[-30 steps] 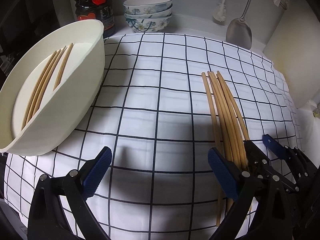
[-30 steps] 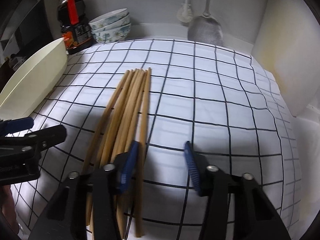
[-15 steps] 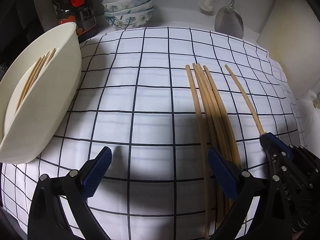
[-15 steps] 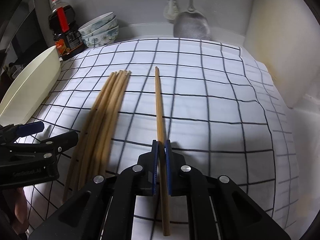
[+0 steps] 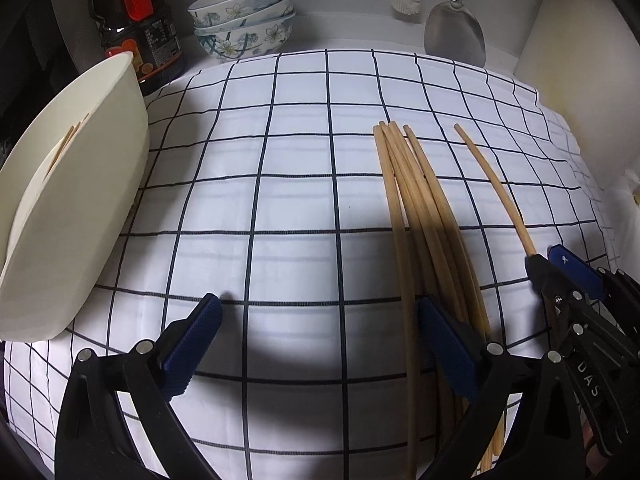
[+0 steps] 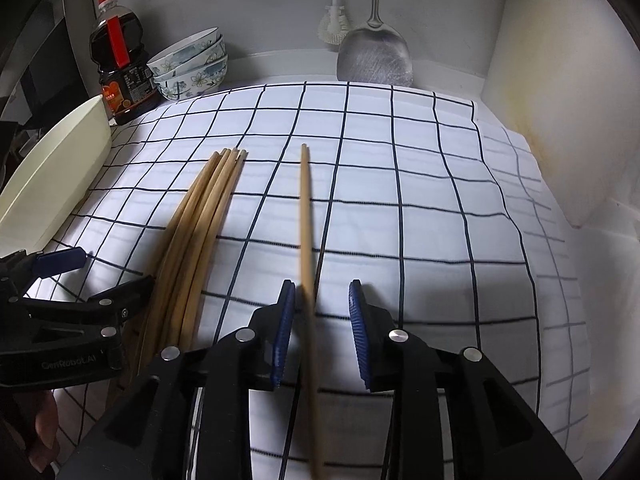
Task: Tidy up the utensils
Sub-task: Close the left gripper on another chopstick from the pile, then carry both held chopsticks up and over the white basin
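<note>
My grippers' black plastic arms look matt, with ribbed blue pads [image 6: 282, 328]. The chopsticks [image 5: 416, 216] are pale, smooth wood. A white cloth [image 5: 280, 200] with a black grid lies slightly creased. The cream tub [image 5: 80, 216] is smooth plastic. The spatula [image 6: 376, 60] is brushed metal; the bowls [image 5: 244, 20] are glossy ceramic.

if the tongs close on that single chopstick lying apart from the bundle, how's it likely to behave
The single chopstick looks thin, round and smooth, so it would probably roll on the checked cloth if nudged. It seems light and stiff, likely lifting easily. The right tongs, jaws just opened around it, stand near one end, so the long free end may droop or swivel.
</note>
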Motion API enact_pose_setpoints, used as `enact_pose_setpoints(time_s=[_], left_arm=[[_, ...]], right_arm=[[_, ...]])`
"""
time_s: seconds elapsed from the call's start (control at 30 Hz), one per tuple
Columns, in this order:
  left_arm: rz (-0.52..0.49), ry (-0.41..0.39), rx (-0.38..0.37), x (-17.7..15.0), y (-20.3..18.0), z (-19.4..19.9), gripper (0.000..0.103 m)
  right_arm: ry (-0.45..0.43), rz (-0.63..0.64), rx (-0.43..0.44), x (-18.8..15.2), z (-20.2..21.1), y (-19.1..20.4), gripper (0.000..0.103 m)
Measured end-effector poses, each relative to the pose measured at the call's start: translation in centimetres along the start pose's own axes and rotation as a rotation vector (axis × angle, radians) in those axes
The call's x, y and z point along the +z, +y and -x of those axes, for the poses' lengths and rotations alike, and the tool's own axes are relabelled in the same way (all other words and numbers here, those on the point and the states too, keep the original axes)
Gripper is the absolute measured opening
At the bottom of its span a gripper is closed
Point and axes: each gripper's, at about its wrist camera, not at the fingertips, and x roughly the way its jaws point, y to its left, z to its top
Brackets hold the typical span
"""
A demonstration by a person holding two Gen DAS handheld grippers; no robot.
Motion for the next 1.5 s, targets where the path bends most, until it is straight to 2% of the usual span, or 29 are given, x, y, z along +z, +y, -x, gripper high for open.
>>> enact_pose_setpoints(time_s=[0.17, 0.33, 0.43, 0.5, 0.53, 0.6, 0.77, 0.97, 1.23, 1.5], left_arm=[[-0.005, -0.027, -0.001, 0.2, -0.1, 0.0, 0.094], [-0.035, -0.038, -0.017, 0.4, -1.0, 0.4, 0.076], [-0.056, -0.044, -0.033, 0.3, -1.6, 0.8, 0.057], [-0.069, -0.047, -0.044, 0.1, -2.0, 1.1, 0.035], [-0.076, -0.047, -0.049, 0.1, -2.2, 1.2, 0.029], [-0.089, -0.038, -0.064, 0.0, -2.6, 1.3, 0.007], [-0.076, 0.015, -0.127, -0.2, -2.0, 1.6, 0.007], [-0.051, 0.04, -0.151, -0.8, -0.6, 3.1, 0.007], [-0.026, -0.006, -0.185, -0.4, 2.5, 8.1, 0.007], [0.029, -0.1, -0.167, 1.0, 8.6, 13.6, 0.007]], right_arm=[[-0.012, 0.024, -0.008, 0.4, -0.4, 0.4, 0.028], [-0.011, 0.036, -0.007, 0.7, -0.7, 0.9, 0.026], [-0.007, 0.05, 0.0, 0.8, -0.7, 1.4, 0.015], [-0.007, 0.062, -0.003, 0.8, -0.7, 1.9, 0.007], [-0.007, 0.062, -0.004, 0.8, -0.7, 2.0, 0.007], [-0.004, 0.045, 0.006, 0.7, -0.6, 1.8, 0.006], [0.027, -0.021, 0.051, 0.6, -0.2, 1.2, 0.006], [0.043, -0.101, 0.079, 0.0, 1.5, 0.8, 0.006], [0.003, -0.112, 0.097, 0.9, 6.1, 2.7, 0.006], [-0.068, -0.063, 0.165, 4.2, 9.6, 7.9, 0.006]])
